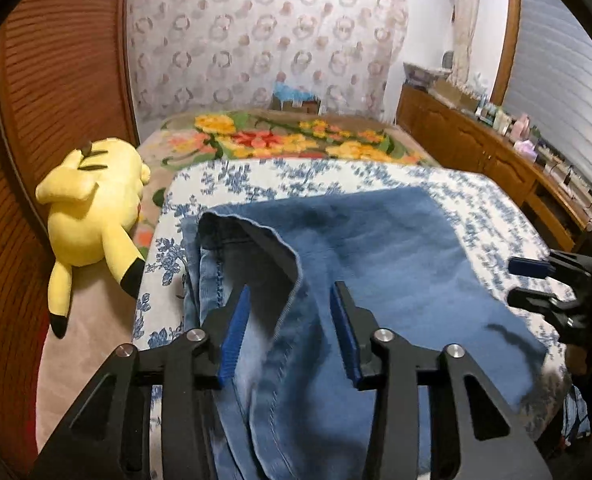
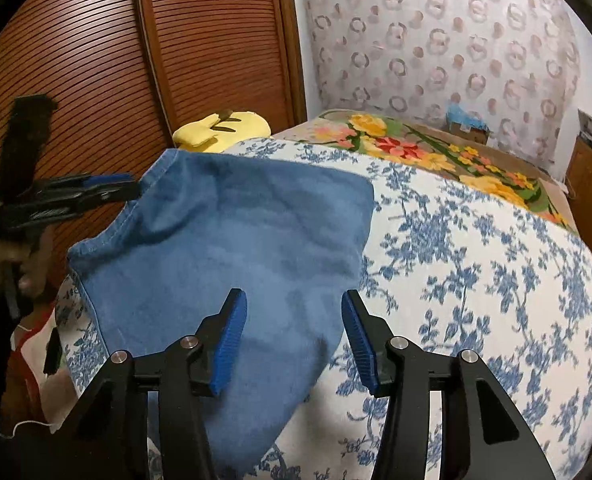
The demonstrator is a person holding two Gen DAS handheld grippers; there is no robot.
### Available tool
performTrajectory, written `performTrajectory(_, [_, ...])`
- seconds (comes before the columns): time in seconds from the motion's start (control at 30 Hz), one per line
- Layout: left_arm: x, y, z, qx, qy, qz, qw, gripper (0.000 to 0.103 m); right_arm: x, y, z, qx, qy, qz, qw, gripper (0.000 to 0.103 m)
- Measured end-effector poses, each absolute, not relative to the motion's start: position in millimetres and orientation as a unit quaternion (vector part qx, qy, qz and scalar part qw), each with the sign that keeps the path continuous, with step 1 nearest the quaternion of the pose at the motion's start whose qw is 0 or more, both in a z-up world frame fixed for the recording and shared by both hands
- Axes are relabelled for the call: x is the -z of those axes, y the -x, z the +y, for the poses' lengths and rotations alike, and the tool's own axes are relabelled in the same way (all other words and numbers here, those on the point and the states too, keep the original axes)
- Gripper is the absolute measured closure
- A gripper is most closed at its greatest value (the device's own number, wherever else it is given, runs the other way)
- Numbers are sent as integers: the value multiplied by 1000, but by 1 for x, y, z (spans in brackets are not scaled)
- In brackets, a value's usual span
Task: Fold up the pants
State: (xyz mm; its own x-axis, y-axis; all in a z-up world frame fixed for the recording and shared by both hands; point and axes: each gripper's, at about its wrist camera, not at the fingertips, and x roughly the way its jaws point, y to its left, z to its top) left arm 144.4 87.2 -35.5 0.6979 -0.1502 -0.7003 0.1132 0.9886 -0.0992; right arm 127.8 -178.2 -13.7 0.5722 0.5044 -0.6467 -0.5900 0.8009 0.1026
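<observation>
Blue denim pants (image 1: 359, 248) spread beneath both parted grippers, left gripper (image 1: 292, 312) and right gripper (image 2: 292, 320).

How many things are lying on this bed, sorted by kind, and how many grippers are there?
Blue jeans: 1
Yellow plush toy: 1
Blue-and-white floral cloth: 1
Orange-and-yellow flowered blanket: 1
Grippers: 2, the left gripper and the right gripper
Total: 6

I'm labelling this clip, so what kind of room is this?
Most likely a home bedroom. The jeans lie on a bed with a blue floral cover, a yellow plush toy sits beside it, and a wooden louvred closet door stands behind.
</observation>
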Motion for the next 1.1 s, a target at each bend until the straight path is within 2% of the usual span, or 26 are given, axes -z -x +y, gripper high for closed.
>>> performTrajectory(0.1, [40, -154, 86, 83, 25, 395, 915, 76, 18, -129, -179, -304, 62, 350, 884, 51])
performTrajectory(0.17, [41, -155, 84, 89, 21, 399, 912, 94, 21, -127, -181, -305, 55, 355, 882, 51])
performTrajectory(0.23, [40, -152, 86, 86, 16, 395, 914, 99, 24, -125, -181, -306, 52, 358, 881, 51])
performTrajectory(0.6, [52, -137, 126, 29, 41, 395, 917, 98, 21, -98, -174, -319, 37, 349, 881, 51])
performTrajectory(0.63, [50, -135, 127, 31, 47, 393, 918, 97, 22, -96, -174, -318, 37, 349, 881, 51])
performTrajectory(0.73, [44, -126, 124, 29, 47, 385, 921, 84, 24, -92, -176, -315, 32, 352, 881, 51])
performTrajectory(0.8, [38, -120, 119, 39, 46, 372, 926, 69, 27, -90, -176, -313, 32, 356, 880, 51])
performTrajectory(0.83, [34, -115, 114, 46, 48, 359, 931, 53, 28, -88, -176, -311, 32, 358, 880, 51])
performTrajectory(1.0, [28, -108, 96, 70, 50, 347, 934, 50, 31, -84, -180, -298, 29, 358, 885, 51])
performTrajectory(1.1, [26, -102, 79, 82, 39, 348, 933, 41, 31, -83, -181, -294, 27, 356, 887, 51])
